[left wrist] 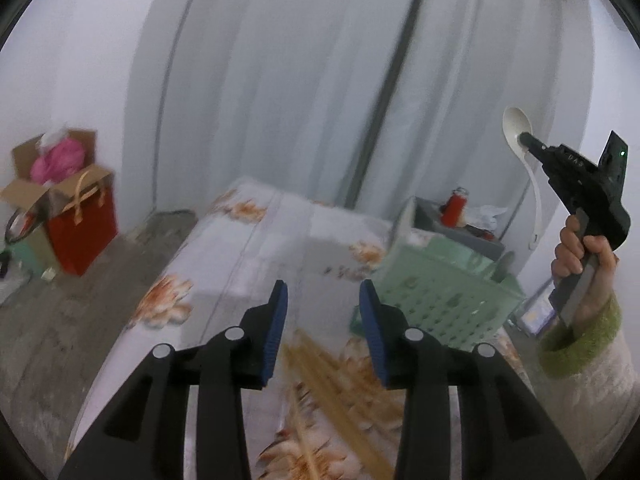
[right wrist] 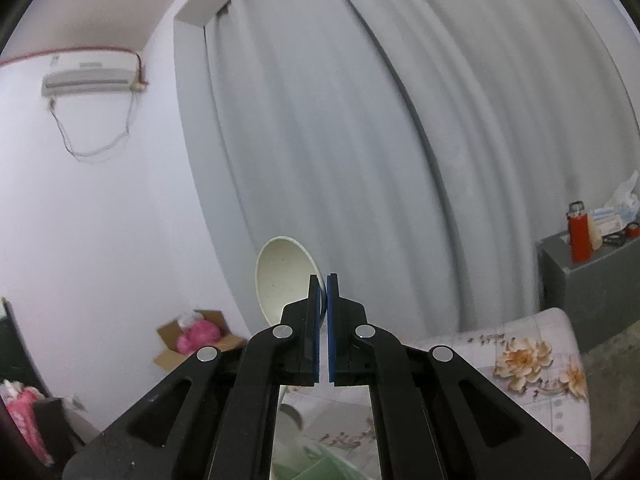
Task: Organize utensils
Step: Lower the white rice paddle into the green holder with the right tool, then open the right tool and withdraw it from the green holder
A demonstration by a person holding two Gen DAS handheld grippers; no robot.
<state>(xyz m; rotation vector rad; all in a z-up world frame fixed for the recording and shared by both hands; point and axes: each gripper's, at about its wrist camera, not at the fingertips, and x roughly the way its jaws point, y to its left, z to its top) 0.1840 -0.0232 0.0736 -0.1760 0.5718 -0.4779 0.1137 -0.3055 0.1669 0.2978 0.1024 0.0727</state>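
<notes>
My right tongs [right wrist: 323,280] are clamped on the white spoon [left wrist: 516,132] just below its bowl, handle hanging down and bowl up, lifted well clear of the surface [left wrist: 248,256]. The green basket [left wrist: 440,292] sits below the spoon and slightly left, so I judge the drop is my right hand's job. My left tongs [left wrist: 323,292] are parted and empty, aimed down at the chopsticks [left wrist: 340,380] lying lengthwise just ahead.
</notes>
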